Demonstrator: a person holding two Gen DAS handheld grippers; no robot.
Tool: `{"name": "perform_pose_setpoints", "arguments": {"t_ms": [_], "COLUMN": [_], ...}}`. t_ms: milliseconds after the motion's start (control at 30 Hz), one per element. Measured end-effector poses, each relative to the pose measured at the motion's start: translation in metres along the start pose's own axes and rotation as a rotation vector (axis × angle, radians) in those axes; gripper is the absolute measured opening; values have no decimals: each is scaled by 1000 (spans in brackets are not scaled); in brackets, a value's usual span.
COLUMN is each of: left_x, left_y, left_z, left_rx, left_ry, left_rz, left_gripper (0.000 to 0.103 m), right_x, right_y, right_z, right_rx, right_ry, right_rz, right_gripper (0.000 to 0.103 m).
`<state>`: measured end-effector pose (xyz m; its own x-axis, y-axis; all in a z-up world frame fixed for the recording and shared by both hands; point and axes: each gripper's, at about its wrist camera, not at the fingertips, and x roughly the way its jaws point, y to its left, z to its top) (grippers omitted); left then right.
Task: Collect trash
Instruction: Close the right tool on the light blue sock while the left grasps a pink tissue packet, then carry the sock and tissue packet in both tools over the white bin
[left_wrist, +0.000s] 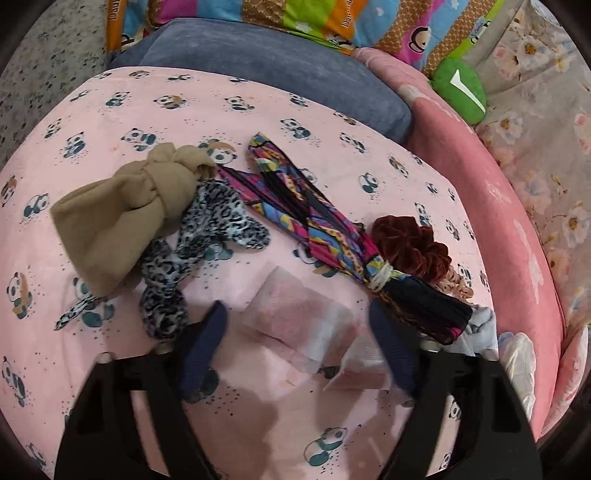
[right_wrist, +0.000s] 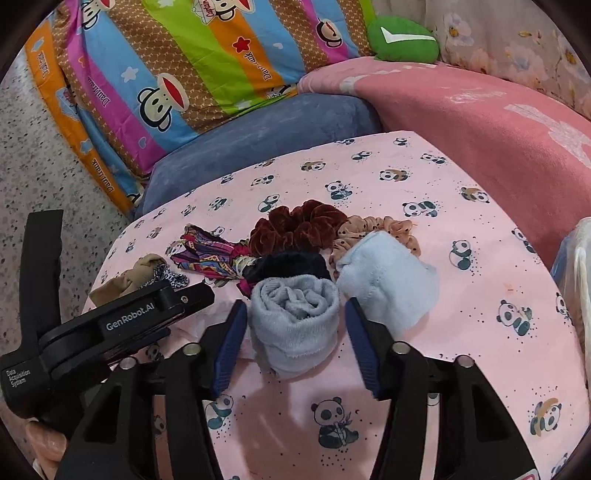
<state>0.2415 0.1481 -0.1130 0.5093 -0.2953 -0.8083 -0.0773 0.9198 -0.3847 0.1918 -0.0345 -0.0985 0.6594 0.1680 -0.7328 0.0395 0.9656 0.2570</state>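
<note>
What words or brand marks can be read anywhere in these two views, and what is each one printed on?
"GenRobot.AI": left tool, white on its black body.
"Data Acquisition System": same tool, small print low on the handle.
"Captain": striped monkey quilt, partly cut off at the top.
Brown script repeated on the quilt's orange and pink stripes: upside down, too distorted to read surely.
Green cushion: a white tick, no words.

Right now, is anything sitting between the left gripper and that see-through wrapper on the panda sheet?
Nothing visible does. The clear wrapper lies flat on the panda sheet, already between the open fingers of the left gripper. The colourful scarf lies just beyond it and reaches the gripper's right-hand finger.
</note>
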Motion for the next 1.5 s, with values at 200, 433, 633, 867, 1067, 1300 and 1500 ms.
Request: {"name": "perform_pose_setpoints", "arguments": {"t_ms": [200,433,633,867,1067,1300,1500], "left_x": [-6,-56,-107,-151,-176,-193,-194], "left_y": [-7,-26,-48,-80,-114,-162,-208], "left_z": [-11,-28,-45,-71,-95,-115,-131], "left_rx": [50,127,182,245,304,390,470], "left_ry": [10,-68,-123,-159,-169,-172,-153], "left_rz": [-22,-40,-79,-140,-189,-249,-289], "left_gripper": [10,8,8,8,8,8,8], "right_x": [-8,-50,-102,-161,-205,-246,-267], "right_y": [4,2,0,-9,-29,-66,-102], "right_z": [-9,-24,-32,-43,-51,-58,-67], "right_rx": [12,46,50,60,95,154,213], "right_ry": [3,-35,-109,-196,-259,-325,-360], "right_rz": [21,48,62,58,23,-19,-53], "right_gripper": [28,27,27,27,27,27,27]}}
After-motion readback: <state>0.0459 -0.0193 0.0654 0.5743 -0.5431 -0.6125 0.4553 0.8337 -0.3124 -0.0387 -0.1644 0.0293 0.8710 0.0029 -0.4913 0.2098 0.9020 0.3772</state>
